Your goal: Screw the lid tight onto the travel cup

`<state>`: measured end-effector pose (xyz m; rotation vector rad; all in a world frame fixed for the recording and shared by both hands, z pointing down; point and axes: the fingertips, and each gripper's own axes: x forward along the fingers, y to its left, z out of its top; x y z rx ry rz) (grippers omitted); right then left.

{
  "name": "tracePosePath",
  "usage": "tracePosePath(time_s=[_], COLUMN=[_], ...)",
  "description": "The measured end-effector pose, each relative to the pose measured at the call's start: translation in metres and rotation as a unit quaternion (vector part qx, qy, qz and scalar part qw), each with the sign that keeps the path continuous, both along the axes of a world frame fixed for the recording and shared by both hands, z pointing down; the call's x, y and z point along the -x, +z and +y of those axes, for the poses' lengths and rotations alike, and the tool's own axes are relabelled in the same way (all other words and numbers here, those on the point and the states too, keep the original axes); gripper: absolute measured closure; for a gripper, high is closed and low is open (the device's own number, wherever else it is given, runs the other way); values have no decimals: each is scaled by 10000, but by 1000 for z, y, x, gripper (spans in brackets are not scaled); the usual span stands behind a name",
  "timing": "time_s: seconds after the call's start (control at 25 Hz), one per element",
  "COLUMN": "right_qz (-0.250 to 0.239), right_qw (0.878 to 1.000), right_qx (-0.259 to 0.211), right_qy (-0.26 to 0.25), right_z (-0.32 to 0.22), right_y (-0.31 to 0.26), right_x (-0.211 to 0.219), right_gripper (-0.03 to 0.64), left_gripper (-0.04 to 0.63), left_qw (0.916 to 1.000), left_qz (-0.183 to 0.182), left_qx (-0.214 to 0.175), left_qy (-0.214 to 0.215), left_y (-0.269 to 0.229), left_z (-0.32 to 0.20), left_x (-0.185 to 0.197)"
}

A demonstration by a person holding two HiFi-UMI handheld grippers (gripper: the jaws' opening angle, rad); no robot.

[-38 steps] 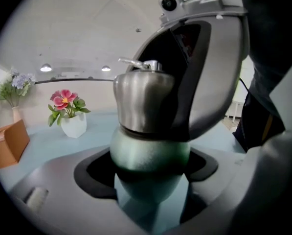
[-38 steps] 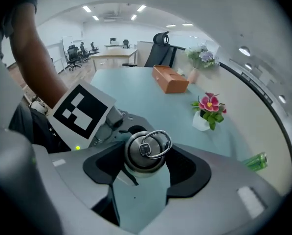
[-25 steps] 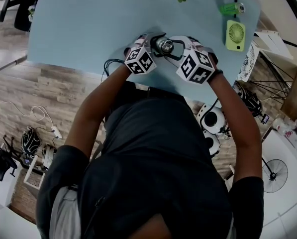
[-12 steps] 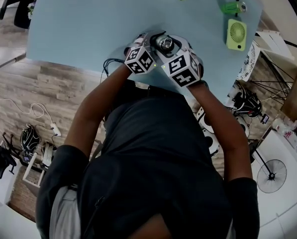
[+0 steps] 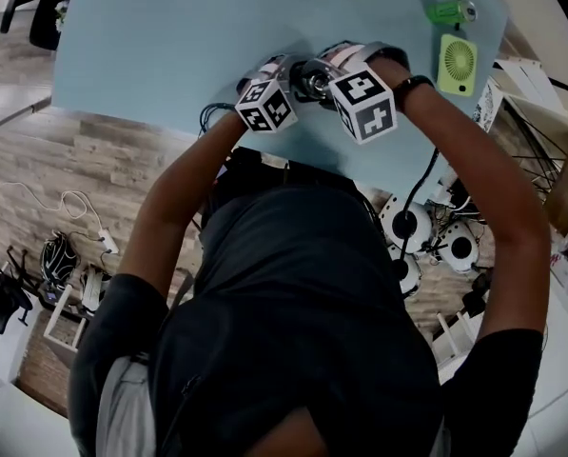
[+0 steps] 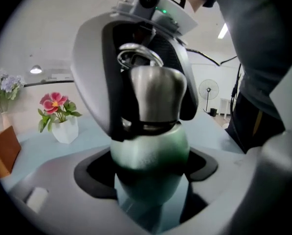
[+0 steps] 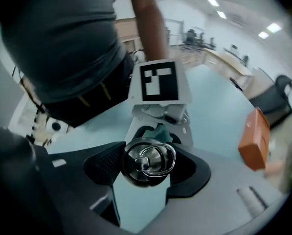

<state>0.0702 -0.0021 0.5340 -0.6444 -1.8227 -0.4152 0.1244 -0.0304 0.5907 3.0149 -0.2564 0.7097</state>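
Travel cup (image 6: 148,153): green body, upright on the desk (image 5: 169,46) near its front edge. The steel lid (image 6: 154,94) sits on top, with a loose ring on the crown. I judge both hard, smooth metal, so rigid but slippery, with no crush risk. I think the best hold is the body at its bulge and the lid by its side wall, never the ring. Left hand-held gripper (image 6: 148,176) is clamped on the cup body. Right hand-held gripper (image 7: 148,168) comes from above, pads pressed on the lid's sides. I'd watch for pad slip while twisting.
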Motion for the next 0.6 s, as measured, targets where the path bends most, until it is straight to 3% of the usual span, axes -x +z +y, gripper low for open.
tracePosePath(time_s=[0.08,0.12,0.2,0.24,0.36,0.48,0.52,0.6], right_qz=[49,-76,-486,-698,-1179,-1448,-1459,-1330], right_qw=[9977,9987,9964,9863,9272,8651,8539,8486], right_qx=[-221,-188,42,121,155,350,414,489], right_qy=[-634,-474,700,1487,3551,4791,4979,5097], right_z=[0,-2,-11,-17,-27,-34,-37,-38], right_y=[1,-1,-8,-11,-15,-26,-28,-27], right_x=[-1,3,11,12,4,5,8,12], right_gripper=[360,360,360,351,342,342,344,351], left_gripper=[163,163,163,163,163,163,163,163], left_qw=[10000,10000,9997,9994,9987,9986,9987,9989], left_qz=[3,33,90,114,147,158,160,160], left_qx=[22,59,103,122,123,105,109,119], left_qy=[33,-16,-189,-288,-477,-490,-469,-425], left_y=[0,0,0,0,-1,0,-1,-1], left_z=[-1,-2,-4,-5,-5,-4,-5,-5], left_x=[1,2,6,6,6,7,7,7])
